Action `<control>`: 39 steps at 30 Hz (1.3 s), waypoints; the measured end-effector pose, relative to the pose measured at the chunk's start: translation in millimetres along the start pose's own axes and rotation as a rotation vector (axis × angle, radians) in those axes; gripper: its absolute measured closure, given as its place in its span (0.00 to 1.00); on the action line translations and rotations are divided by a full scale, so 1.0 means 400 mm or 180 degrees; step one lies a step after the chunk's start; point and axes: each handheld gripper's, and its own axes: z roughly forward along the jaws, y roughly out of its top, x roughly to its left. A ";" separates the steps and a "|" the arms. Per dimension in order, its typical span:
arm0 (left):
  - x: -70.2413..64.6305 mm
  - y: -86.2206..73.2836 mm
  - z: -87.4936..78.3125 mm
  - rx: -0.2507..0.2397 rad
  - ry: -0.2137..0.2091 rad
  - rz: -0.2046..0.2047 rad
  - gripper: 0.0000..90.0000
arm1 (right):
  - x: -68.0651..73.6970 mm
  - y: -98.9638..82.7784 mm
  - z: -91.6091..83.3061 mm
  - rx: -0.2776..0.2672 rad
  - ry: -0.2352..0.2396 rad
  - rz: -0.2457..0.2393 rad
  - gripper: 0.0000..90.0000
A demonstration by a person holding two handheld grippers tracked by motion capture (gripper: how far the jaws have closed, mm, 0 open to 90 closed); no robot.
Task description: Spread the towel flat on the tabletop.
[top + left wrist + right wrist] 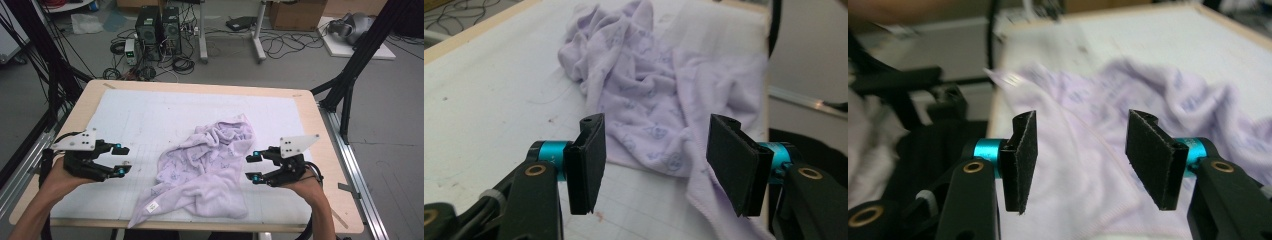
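Note:
A crumpled lilac towel (pixel 210 170) with a small printed pattern lies on the white mat (pixel 150 120), its white tag (pixel 153 205) on the corner near the front edge. My left gripper (pixel 121 159) hovers left of the towel, apart from it, jaws open and pointing right. In the left gripper view the open jaws (pixel 654 165) frame the towel (pixel 644 85) a little ahead, nothing between them. My right gripper (pixel 255 166) sits at the towel's right edge, open, pointing left. In the right gripper view its jaws (pixel 1080 160) stand apart above the towel (pixel 1158 95) without pressing on it.
The mat covers most of a wooden table (pixel 100 95). Bare mat stretches behind the towel and to its left. Beyond the far edge, on the floor, stand two computer towers (pixel 157 30), loose cables and a cardboard box (pixel 295 15). Black frame legs (pixel 350 80) flank the table.

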 end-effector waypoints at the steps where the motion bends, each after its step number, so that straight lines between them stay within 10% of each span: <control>1: 0.011 0.002 0.031 0.0062 0.0029 0.0004 0.46 | -0.006 0.000 0.009 0.0082 -0.0102 0.0034 0.51; 12: -0.007 -0.013 0.211 0.0469 -0.0494 0.0094 0.45 | -0.060 -0.026 0.153 0.1108 -0.0238 0.0153 0.53; 21: -0.001 -0.019 0.222 0.0509 -0.0417 0.0102 0.45 | -0.101 -0.044 0.238 0.1534 -0.0192 0.0110 0.61; 28: 0.009 -0.020 0.216 0.0454 -0.0339 0.0071 0.45 | -0.103 -0.044 0.260 0.1691 -0.0034 0.0046 0.93; 35: 0.017 -0.020 0.211 0.0416 -0.0252 0.0074 0.45 | -0.037 -0.014 0.180 0.1057 0.0622 -0.0143 0.94; 39: 0.019 -0.020 0.205 0.0394 -0.0204 0.0061 0.45 | 0.069 -0.011 0.154 0.0932 0.1772 -0.0486 0.91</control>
